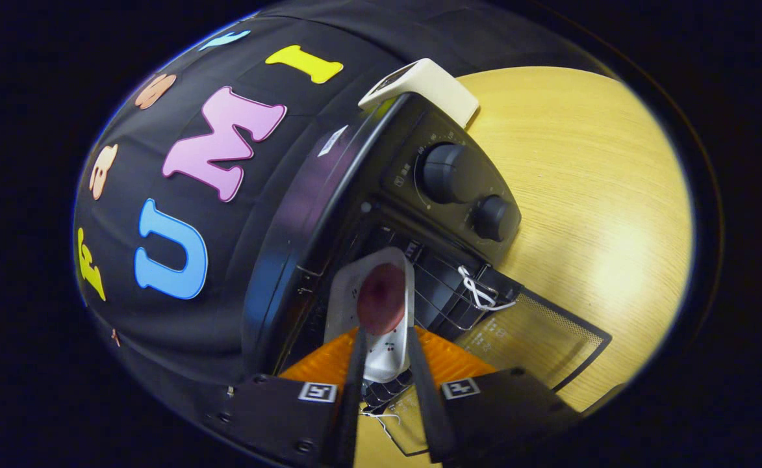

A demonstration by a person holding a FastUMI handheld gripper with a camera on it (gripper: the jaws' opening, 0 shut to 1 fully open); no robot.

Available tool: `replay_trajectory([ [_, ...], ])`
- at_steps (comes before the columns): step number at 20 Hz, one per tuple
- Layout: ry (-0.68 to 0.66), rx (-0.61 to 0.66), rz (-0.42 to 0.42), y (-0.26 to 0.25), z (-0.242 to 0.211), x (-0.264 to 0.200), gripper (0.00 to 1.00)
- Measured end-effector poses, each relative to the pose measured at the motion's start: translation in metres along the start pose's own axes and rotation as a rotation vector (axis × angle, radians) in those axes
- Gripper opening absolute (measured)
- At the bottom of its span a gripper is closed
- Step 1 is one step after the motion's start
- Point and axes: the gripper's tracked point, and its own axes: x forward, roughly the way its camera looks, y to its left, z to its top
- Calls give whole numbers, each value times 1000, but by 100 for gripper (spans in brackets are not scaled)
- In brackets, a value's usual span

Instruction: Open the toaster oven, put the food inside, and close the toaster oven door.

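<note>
Gripper [386, 364] fingers clamp food tray [374, 305] w/ its long axis pointing straight into open toaster oven [419, 214].

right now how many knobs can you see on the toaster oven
2. The larger knob sits on the control panel's far end; the smaller knob is beside it, nearer the open door. None seem hidden.

Jaws pinching food tray [381, 318] inside toaster oven [413, 214].
</note>
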Motion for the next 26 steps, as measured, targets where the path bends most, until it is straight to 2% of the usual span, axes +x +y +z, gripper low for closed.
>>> replay_trajectory([
  [1, 5, -6, 9, 1, -2, -4, 58],
  [5, 57, -105, 21, -3, -10, -28, 99],
  [12, 121, -347, 37, -24, -21, -76, 98],
  [18, 207, -667, 51, -51, -50, -109, 99],
  [22, 254, -853, 39, -74, -69, -118, 99],
  [24, 280, -923, 67, -77, -83, -119, 99],
  [26, 286, -1007, 38, -89, -87, -114, 99],
])
